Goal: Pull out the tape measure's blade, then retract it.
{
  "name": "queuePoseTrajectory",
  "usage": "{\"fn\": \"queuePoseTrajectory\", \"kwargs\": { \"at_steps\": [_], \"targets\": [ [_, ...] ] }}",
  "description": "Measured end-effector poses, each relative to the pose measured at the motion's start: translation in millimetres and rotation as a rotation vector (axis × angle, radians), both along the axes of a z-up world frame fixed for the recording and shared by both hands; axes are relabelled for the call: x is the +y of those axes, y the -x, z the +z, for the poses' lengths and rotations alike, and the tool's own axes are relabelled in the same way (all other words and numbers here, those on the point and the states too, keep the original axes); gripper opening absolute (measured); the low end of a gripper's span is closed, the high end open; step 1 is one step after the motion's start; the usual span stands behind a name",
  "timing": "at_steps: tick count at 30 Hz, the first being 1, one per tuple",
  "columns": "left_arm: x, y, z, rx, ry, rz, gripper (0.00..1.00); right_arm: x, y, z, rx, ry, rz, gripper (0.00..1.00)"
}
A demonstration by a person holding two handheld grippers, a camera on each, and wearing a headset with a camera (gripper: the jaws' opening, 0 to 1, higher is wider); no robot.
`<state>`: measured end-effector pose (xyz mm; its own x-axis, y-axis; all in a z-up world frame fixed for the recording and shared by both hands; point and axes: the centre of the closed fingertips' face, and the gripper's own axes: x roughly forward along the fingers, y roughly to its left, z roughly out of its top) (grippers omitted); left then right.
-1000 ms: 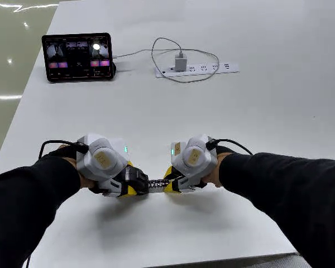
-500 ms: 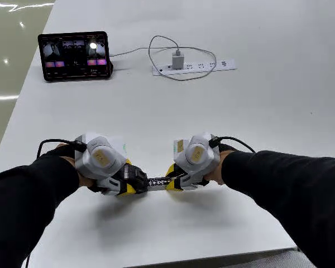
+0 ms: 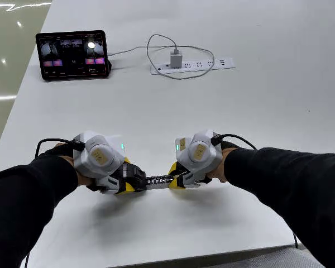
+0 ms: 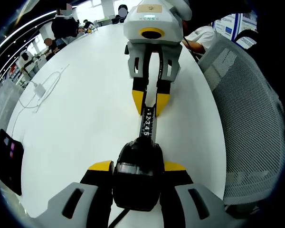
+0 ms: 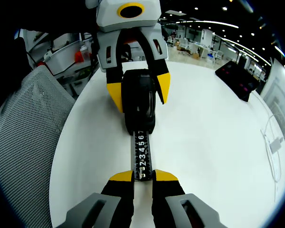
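Black tape measure (image 4: 137,183) within left claw (image 4: 137,166)

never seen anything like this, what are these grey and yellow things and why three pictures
No robot here: a person holds a grey, yellow-tipped pinching tool in each hand. One picture comes from a headset camera looking down; the two round ones from cameras on the tools. The left tool clamps a black tape measure case; the right tool pinches its numbered blade, pulled out a short way. On the white table also sit a dark tablet and a white power strip with a white charger plugged in.
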<state>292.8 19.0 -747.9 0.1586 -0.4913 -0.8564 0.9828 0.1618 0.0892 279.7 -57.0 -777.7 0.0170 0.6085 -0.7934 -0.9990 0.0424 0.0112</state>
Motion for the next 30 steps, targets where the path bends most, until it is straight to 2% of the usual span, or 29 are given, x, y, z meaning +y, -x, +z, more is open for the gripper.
{"fn": "queuePoseTrajectory", "kwargs": {
  "at_steps": [30],
  "targets": [
    [-0.7,-0.1,-0.5,0.0,-0.001,0.01,0.33,-19.2,-2.1,-1.0,0.006,0.014,-0.002,0.1]
  ]
}}
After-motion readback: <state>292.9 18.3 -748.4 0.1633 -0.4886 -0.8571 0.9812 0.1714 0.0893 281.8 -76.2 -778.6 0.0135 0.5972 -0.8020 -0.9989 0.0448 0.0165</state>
